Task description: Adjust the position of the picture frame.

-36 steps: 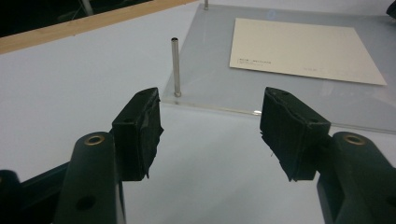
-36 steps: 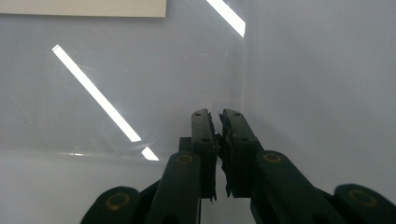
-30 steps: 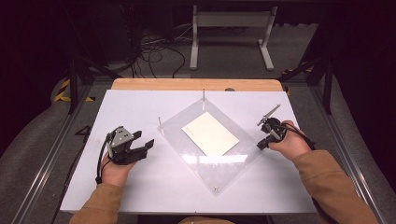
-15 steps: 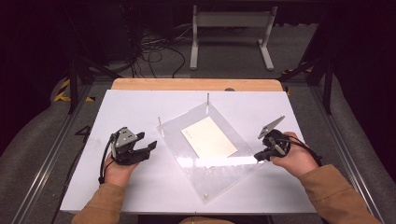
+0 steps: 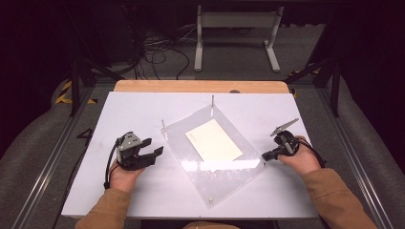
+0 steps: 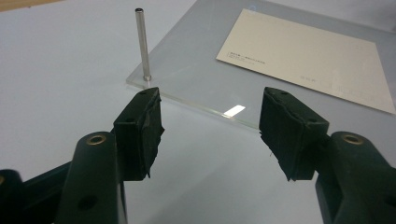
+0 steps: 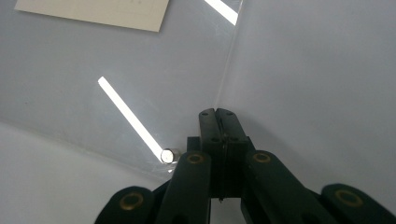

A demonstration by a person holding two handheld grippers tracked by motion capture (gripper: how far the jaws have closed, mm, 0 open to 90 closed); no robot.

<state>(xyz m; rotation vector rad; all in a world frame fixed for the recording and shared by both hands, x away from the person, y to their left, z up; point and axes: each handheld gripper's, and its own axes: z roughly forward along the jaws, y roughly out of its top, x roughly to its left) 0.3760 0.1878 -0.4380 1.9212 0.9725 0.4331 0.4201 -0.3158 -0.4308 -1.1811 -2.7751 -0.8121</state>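
Note:
A clear acrylic plate [image 5: 229, 171] lies askew on the white table, with a cream card [image 5: 213, 140] on it and thin metal posts [image 5: 212, 101] at its corners. My left gripper [image 5: 154, 152] rests open just left of the plate's left corner. In the left gripper view its jaws [image 6: 210, 121] stand wide apart before the plate edge [image 6: 196, 70], a post [image 6: 141, 44] and the card [image 6: 308, 56]. My right gripper [image 5: 264, 156] is shut at the plate's right corner. Its closed tips [image 7: 217, 114] point down at the plate's edge [image 7: 93, 84] beside a short post [image 7: 169, 155].
The white table top [image 5: 143, 109] ends in a wooden strip [image 5: 200, 86] at the far side. Beyond it are a dark floor with cables [image 5: 162, 52] and a white stand [image 5: 236, 33]. Metal rails run along both sides of the table.
The plate has turned a little, its right corner swinging toward the person. The right hand came down and nearer along with that corner. The left hand has stayed put.

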